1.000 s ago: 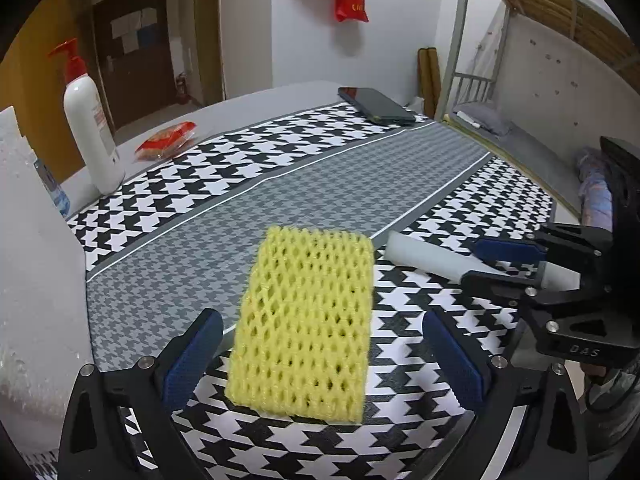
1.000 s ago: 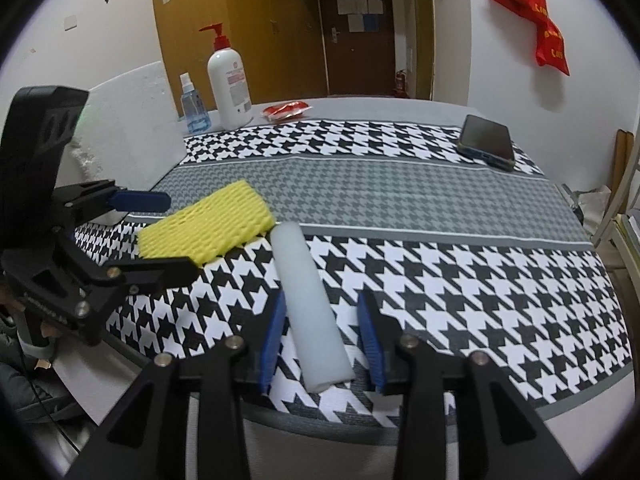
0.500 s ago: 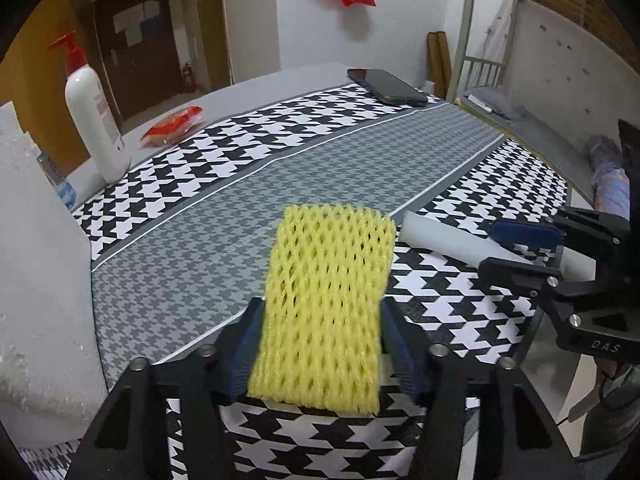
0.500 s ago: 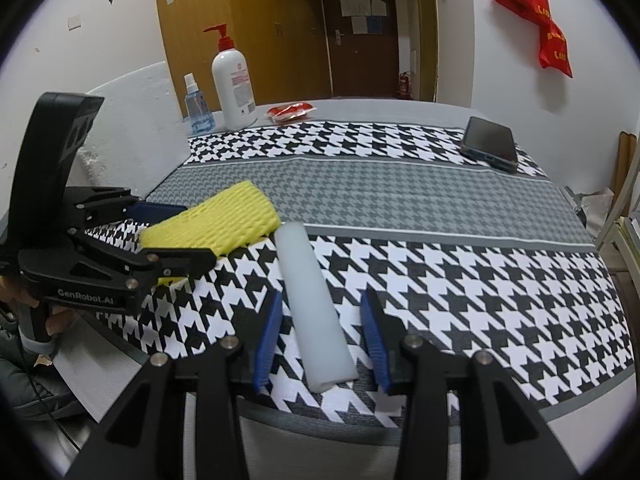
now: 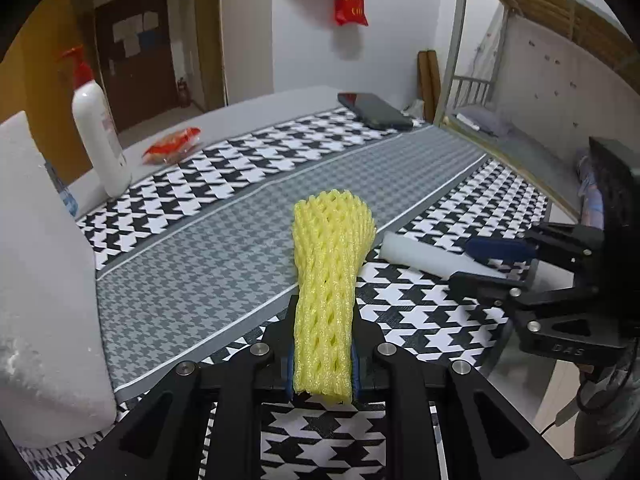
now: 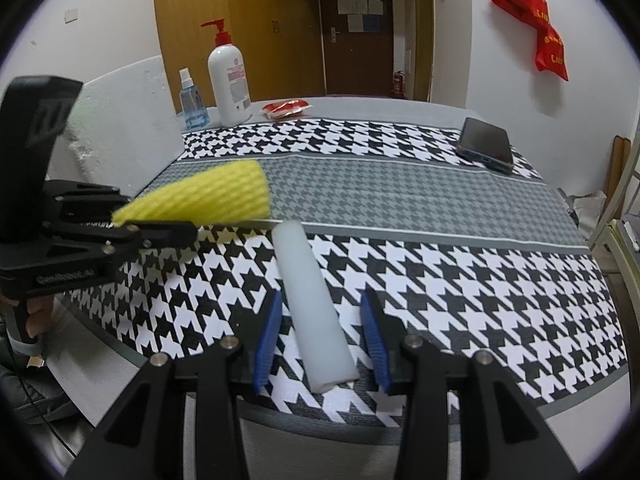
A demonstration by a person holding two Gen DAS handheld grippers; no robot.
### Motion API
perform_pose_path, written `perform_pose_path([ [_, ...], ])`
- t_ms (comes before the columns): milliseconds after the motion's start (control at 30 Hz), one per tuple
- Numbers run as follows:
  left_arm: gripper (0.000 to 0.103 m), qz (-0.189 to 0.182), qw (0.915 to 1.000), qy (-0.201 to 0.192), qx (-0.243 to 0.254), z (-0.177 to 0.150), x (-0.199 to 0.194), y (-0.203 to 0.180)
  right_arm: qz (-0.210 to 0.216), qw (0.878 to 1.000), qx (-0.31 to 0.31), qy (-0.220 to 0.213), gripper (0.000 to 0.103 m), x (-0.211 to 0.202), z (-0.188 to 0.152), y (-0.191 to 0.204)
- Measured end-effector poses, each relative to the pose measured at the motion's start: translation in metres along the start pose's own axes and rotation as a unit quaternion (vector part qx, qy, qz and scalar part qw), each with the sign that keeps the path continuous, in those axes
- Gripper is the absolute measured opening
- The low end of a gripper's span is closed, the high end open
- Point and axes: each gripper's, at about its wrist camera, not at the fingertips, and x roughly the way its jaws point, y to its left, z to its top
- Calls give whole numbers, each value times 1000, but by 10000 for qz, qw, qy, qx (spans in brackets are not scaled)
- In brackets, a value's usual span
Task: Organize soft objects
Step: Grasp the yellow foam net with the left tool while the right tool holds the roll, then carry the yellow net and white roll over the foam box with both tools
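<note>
Jaws on our left gripper [image 5: 323,364] have just been closing and now pinch the yellow foam net [image 5: 328,280], squashed narrow over the counter [image 6: 400,200]. Our right gripper [image 6: 322,340] sits partly open around the white foam roll [image 6: 312,300], pads not touching it

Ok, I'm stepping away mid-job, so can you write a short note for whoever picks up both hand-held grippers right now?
Left hand-held gripper: jaws have just been closing, now squeezing the yellow foam net.
Right hand-held gripper: jaws open around the white foam stick, pads not touching it; the stick lies on the houndstooth cloth.
Done: net gripped.
Left: close on the stick, then put both soft items where they belong.
</note>
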Motion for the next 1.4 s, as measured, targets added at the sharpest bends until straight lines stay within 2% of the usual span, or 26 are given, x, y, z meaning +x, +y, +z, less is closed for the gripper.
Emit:
perform_pose_path([
  [233, 20, -106, 9996, -223, 103, -4, -21, -7, -76, 9999, -36, 75, 44, 2, 2, 1],
  [300, 20, -105, 9995, -267, 93, -4, -25, -7, -169, 9998, -92, 78, 34, 2, 2, 3],
  [367, 20, -86, 9995, -307, 91, -4, -28, -7, -77, 9998, -140, 79, 26, 2, 1, 6],
  [567, 20, -46, 9991, -430, 49, -4, -37, -5, -163, 9997, -177, -46, 22, -2, -1, 10],
  [767, 20, -4, 9978, -668, -30, -7, -52, 1, 71, 9991, 238, -342, 22, -19, 1, 6],
  [967, 20, 58, 9961, -874, -89, -9, -66, 8, 50, 9964, 627, -567, 22, -34, 8, 7],
  [1400, 20, 261, 9898, -1389, -186, -11, -101, 26, -69, 9925, 698, -1001, 22, -65, 22, 33],
])
